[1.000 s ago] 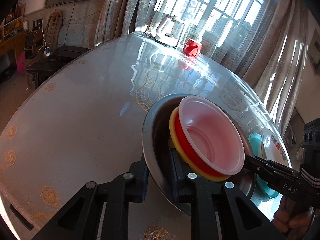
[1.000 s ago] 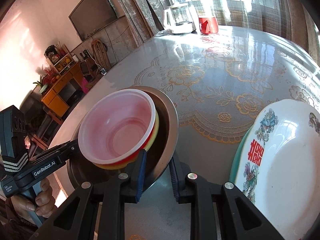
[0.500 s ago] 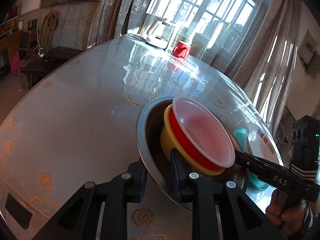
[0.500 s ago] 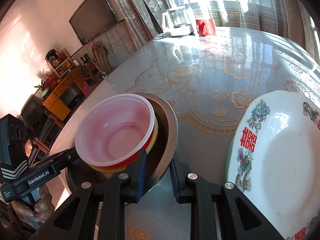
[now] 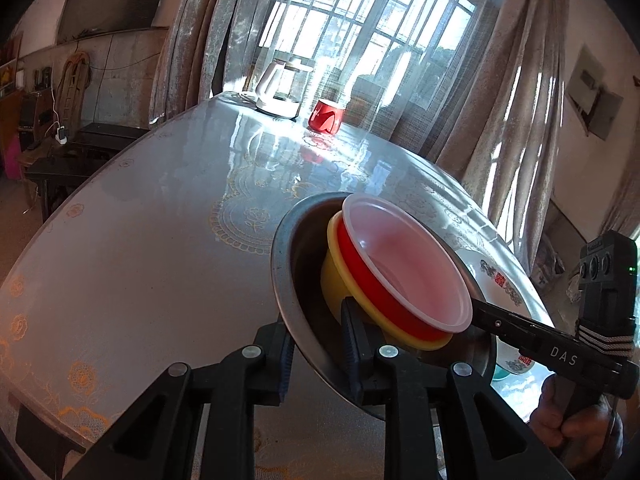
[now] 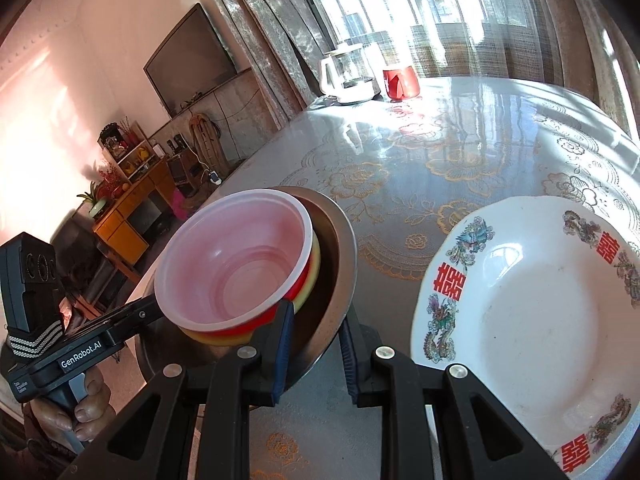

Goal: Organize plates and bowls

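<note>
Left wrist view: left claw [image 5: 316,344] clamped on the near rim of the steel bowl [image 5: 292,276], one finger outside, one inside. Nested within, tilted: yellow bowl [image 5: 332,280], red bowl [image 5: 352,256], translucent pink bowl [image 5: 404,264]. Opposite rim pinched by the right claw [image 5: 478,314]. Stack apparently held off the surface [image 5: 160,240], judging by its tilt. Bowls gathered; patterned plate [image 5: 496,280] beside them, over something teal. Far end: white kettle [image 5: 280,92], red cup [image 5: 326,116], curtained window behind.

Right wrist view: right claw [image 6: 314,354] closed on the steel bowl's [image 6: 340,256] rim; left claw [image 6: 150,312] gripping the far side. Patterned plate [image 6: 532,320] just beside, not yet stacked. Probably left: setting the bowls down, sorting the plates. Glossy surface [image 6: 400,168] with gold floral print; television [image 6: 188,60] and orange cabinet [image 6: 128,208] beyond.
</note>
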A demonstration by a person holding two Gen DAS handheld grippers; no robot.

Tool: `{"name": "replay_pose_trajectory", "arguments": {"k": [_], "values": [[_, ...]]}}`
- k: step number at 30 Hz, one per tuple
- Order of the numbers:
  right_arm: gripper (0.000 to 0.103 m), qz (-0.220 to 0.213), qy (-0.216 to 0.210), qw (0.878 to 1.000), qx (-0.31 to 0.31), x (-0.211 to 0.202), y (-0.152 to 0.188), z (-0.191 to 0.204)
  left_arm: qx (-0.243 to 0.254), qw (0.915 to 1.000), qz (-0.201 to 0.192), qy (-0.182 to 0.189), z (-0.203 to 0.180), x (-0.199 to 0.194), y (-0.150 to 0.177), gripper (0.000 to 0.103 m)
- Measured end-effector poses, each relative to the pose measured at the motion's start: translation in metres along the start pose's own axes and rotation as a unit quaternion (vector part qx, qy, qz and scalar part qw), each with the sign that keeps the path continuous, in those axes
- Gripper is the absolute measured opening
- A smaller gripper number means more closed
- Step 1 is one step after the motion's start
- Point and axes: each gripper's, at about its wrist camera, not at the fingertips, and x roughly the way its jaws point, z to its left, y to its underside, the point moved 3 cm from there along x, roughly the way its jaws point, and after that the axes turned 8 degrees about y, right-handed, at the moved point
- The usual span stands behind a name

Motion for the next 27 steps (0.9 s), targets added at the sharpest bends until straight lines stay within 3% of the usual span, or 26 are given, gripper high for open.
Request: {"name": "replay_pose_trajectory", "arguments": {"k": [27], "values": [[0.023, -0.062, 0.019, 0.996, 0.062, -0.061, -0.011, -0.062, 0.066, 0.9952, 0.006, 0.073, -0.083, 0.033, -0.024, 0.024]]}}
